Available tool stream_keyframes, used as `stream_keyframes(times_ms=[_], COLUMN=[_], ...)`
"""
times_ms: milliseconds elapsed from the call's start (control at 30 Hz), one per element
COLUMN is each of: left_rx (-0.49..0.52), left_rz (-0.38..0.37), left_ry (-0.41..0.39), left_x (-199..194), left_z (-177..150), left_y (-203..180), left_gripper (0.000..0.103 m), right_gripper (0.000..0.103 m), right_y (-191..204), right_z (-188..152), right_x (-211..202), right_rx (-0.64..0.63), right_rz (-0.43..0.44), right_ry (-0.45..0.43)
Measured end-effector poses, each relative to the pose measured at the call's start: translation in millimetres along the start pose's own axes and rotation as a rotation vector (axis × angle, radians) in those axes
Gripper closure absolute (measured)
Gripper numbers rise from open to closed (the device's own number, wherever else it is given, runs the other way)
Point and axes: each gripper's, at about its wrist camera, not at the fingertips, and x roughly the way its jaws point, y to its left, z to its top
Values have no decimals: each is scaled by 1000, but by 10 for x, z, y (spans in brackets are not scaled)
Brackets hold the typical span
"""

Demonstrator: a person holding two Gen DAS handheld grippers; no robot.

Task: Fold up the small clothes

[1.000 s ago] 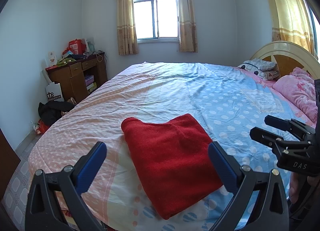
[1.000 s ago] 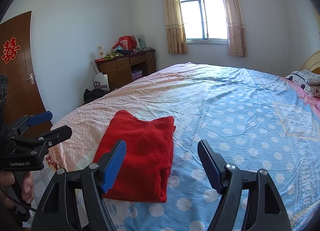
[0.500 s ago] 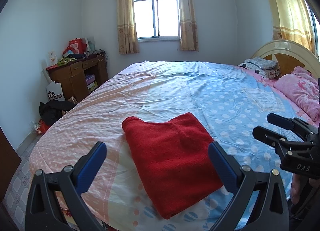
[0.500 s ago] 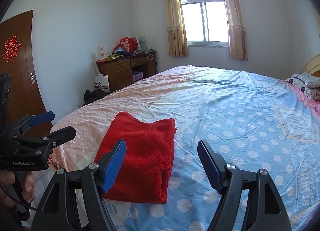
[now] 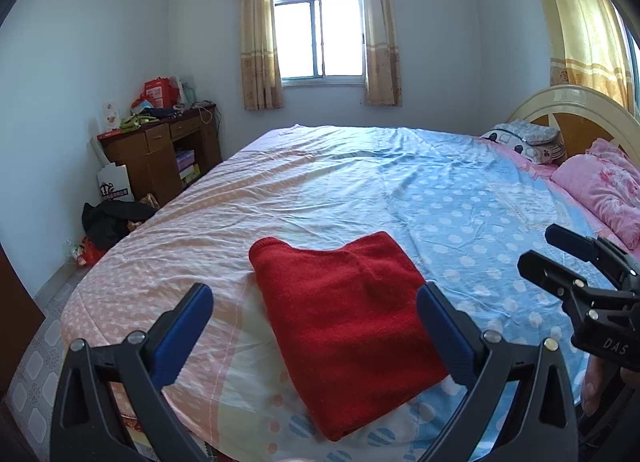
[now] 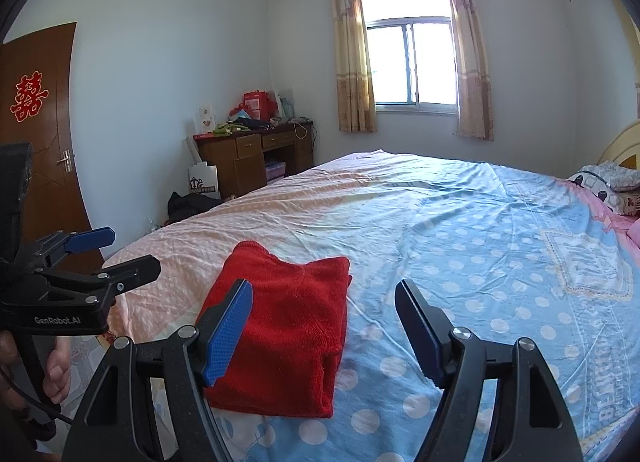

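Observation:
A red knit garment (image 5: 348, 318) lies folded into a flat rectangle on the bed (image 5: 360, 189) near its front edge; it also shows in the right wrist view (image 6: 288, 330). My left gripper (image 5: 316, 332) is open and empty, held above the garment's near part. My right gripper (image 6: 324, 332) is open and empty, held above the garment's right edge. The right gripper also shows at the right of the left wrist view (image 5: 544, 250), and the left gripper at the left of the right wrist view (image 6: 128, 252). Neither touches the cloth.
The bed has a pink and blue dotted sheet, with pink pillows (image 5: 604, 185) and a headboard (image 5: 576, 109) at the right. A wooden desk (image 5: 160, 153) with clutter stands by the left wall, dark clothes (image 5: 108, 217) on the floor beside it. A brown door (image 6: 36, 141) is at far left.
Both grippers have lifted and drawn back slightly from the garment. The garment lies as before. Both stay open.

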Motion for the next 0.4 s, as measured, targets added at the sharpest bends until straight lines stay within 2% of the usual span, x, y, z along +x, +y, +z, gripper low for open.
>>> stream_keyframes(times_ms=[200, 400], left_rx=[-3, 23], left_rz=[32, 31], left_ry=[-11, -36], left_x=[5, -19], left_z=[-12, -16], left_y=[39, 5], left_gripper=[0, 0], right_gripper=[29, 28], right_y=[12, 30], right_z=[-19, -34], right_x=[18, 36], right_rx=[-4, -8], right_rz=[4, 9], right_ry=[6, 14])
